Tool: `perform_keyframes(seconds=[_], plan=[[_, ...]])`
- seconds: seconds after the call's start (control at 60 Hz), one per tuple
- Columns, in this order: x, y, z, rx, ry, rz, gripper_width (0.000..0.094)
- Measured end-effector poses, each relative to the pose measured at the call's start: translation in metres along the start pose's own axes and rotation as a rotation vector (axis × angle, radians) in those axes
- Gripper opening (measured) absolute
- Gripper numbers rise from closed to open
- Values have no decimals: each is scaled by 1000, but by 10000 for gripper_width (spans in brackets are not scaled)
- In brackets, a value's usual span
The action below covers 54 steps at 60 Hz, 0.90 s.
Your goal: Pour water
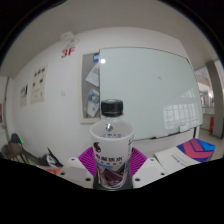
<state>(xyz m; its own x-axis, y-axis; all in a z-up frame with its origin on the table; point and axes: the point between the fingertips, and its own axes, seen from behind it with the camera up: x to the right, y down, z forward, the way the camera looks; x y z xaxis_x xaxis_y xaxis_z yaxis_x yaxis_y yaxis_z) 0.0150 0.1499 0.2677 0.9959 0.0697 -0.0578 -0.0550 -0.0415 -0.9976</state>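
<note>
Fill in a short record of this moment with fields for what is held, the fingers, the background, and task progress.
Held object: clear bottle with a black cap, upright
Fingers: gripper closed on the bottle, one pad each side
Background: whiteboard on the wall, papers pinned beside it
Task progress: cap on, no pouring yet

I'm getting an evenly lit room, bright and cool, no hard shadows. The whiteboard is throwing back a pale sheen and reads nearly washed out. Daylight shows at the window beyond it. Strong fisheye bend here: the wall and board edges curve hard toward the rim. The bottle, close to the lens, looks soft, its label print unreadable. Papers on the wall are blurred too.
</note>
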Motion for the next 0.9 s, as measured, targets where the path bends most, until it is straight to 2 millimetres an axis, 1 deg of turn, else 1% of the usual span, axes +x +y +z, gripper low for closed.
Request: perform_keyframes(seconds=[0.05, 0.117, 0.133, 0.15, 0.25, 0.283, 0.35, 0.433, 0.45, 0.483, 0.533, 0.583, 0.633, 0.733, 0.767, 0.833, 0.85, 0.867, 0.883, 0.9], plan=[[18, 26, 0, -53, 29, -43, 369], [34, 63, -2, -121, 54, -79, 365], [56, 81, 4, -131, 47, -85, 365], [51, 90, 1, -149, 59, -87, 367], [62, 136, -4, -222, 77, -93, 367], [71, 153, -3, -236, 70, -88, 367], [72, 176, -3, -264, 67, -79, 365], [75, 198, -6, -296, 62, -76, 368], [75, 203, -7, -306, 59, -74, 392], [75, 200, -5, -279, 60, -67, 375], [76, 202, -8, -285, 64, -51, 375], [76, 202, -8, -287, 62, -49, 399], [76, 202, -7, -291, 62, -47, 463], [76, 204, -10, -322, 62, -52, 549], [75, 206, -12, -342, 65, -49, 623], [74, 209, -17, -373, 67, -46, 857], [74, 209, -19, -379, 69, -47, 863], [76, 208, -20, -384, 73, -49, 825], [77, 207, -23, -386, 79, -52, 816], [78, 205, -25, -387, 85, -55, 828]])
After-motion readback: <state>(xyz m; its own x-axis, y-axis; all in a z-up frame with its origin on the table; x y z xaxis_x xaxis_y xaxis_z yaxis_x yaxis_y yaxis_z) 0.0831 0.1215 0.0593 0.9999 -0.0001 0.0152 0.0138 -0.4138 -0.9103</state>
